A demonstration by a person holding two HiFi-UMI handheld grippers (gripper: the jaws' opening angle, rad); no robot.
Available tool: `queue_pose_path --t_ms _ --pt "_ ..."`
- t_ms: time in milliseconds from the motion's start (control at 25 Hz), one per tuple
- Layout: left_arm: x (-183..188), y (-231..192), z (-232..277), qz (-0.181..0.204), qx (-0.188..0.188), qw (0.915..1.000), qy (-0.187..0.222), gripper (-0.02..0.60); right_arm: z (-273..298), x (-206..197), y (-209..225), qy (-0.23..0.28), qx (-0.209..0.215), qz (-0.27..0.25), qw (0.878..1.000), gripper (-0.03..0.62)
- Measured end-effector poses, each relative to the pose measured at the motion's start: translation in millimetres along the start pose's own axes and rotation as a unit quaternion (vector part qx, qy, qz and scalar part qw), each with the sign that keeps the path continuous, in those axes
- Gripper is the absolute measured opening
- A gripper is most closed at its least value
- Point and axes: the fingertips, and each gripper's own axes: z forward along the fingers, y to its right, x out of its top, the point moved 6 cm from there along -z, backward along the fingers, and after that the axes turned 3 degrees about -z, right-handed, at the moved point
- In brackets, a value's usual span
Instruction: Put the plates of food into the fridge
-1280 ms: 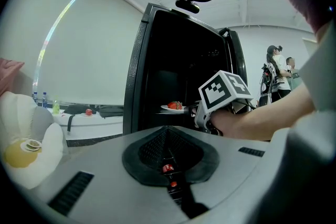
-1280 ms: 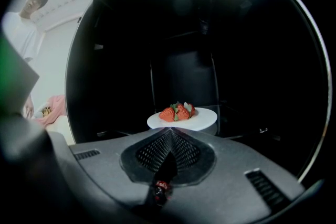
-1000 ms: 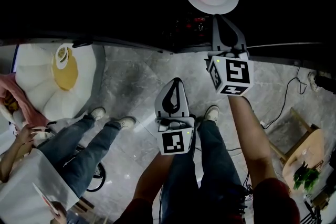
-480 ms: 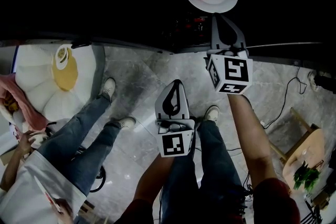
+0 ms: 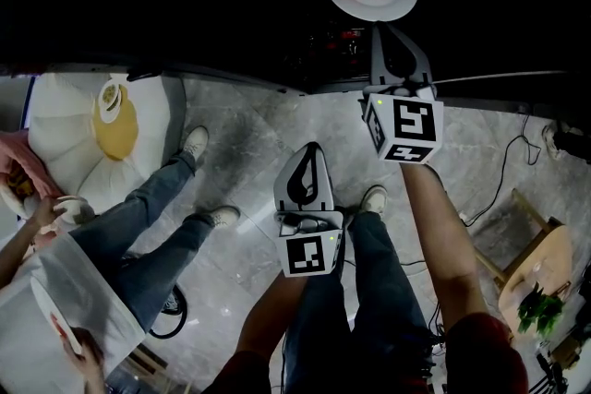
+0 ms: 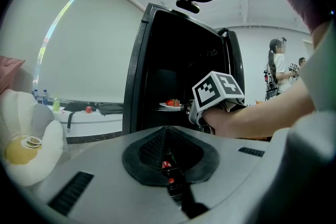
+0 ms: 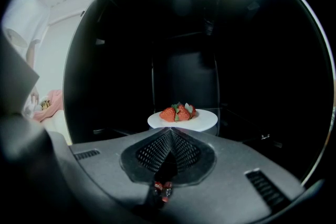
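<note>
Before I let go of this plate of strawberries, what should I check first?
1. Plate of strawberries inside the fridge: ok, it sits within the dark interior.
2. Plate level: ok, the strawberries stay piled at its middle.
3. Plate resting on a shelf: cannot tell, the interior is too dark under it.
4. Right hand-held gripper grip: ok, jaws closed at the plate's near rim.
5. Left hand-held gripper free: ok, jaws together with nothing between them, outside the fridge.
</note>
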Motion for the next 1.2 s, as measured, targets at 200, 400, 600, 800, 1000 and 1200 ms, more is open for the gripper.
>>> queue_pose_path --t_ms 200,400,600,800,1000,1200 --pt "-1 -1 0 0.000 0.002 1.0000 0.000 0.006 0 0 1 0.004 0.002 0.005 1.000 0.010" --pt "-1 -1 -2 -0.002 0.003 1.0000 -0.001 0.006 -4 1 2 0.006 0.001 0.005 1.000 0.011" --pt "1 1 -3 -0.001 0.001 1.0000 0.001 0.006 -9 3 4 0.008 -0.001 0.003 1.000 0.010" --pt "3 5 -3 0.002 -0.003 1.0000 0.003 0.006 -15 3 6 0.010 -0.002 0.002 1.000 0.010" --pt "8 10 -6 0.004 -0.006 0.9999 0.010 0.006 -24 4 9 0.011 -0.002 0.000 1.000 0.009" --pt "12 14 -10 0.006 -0.008 0.9999 0.011 0.006 -35 4 10 0.010 0.001 -0.003 1.000 0.009"
